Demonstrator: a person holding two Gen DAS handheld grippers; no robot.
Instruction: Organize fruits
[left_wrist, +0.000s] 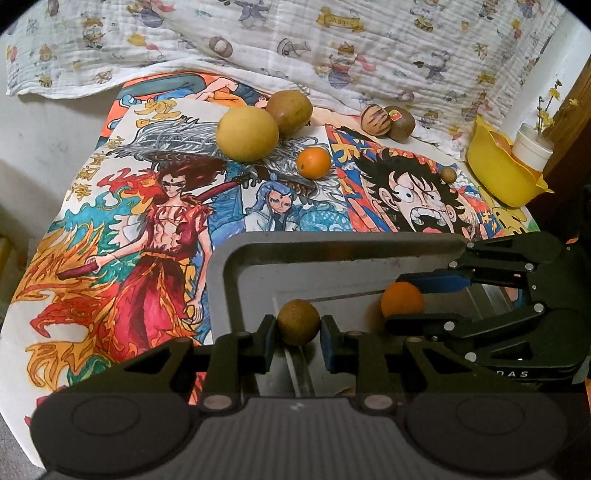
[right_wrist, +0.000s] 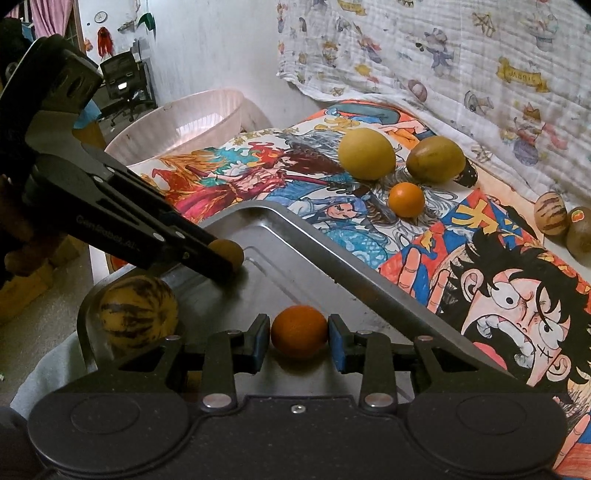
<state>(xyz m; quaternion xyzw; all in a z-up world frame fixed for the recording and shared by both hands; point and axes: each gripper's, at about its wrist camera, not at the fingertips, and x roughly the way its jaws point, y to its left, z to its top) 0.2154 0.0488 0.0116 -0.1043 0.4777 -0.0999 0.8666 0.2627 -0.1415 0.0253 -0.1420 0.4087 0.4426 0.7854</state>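
My left gripper (left_wrist: 298, 334) holds a small brown round fruit (left_wrist: 298, 322) between its pads over the metal tray (left_wrist: 236, 266); it also shows in the right wrist view (right_wrist: 229, 253). My right gripper (right_wrist: 299, 341) is shut on an orange (right_wrist: 299, 331), low over the tray (right_wrist: 295, 236); the orange also shows in the left wrist view (left_wrist: 402, 299). A striped melon (right_wrist: 137, 314) lies in the tray's near left corner. On the cloth lie a yellow fruit (left_wrist: 246, 133), a brown-green fruit (left_wrist: 289, 111), another orange (left_wrist: 313, 163), a striped fruit (left_wrist: 375, 120), a kiwi (left_wrist: 400, 123) and a tiny brown fruit (left_wrist: 448, 174).
A yellow bowl (left_wrist: 498, 173) with a white cup (left_wrist: 532, 146) stands at the table's far right. A pink plastic basin (right_wrist: 184, 122) sits beyond the table's left edge. A printed white blanket (left_wrist: 295, 40) covers the back.
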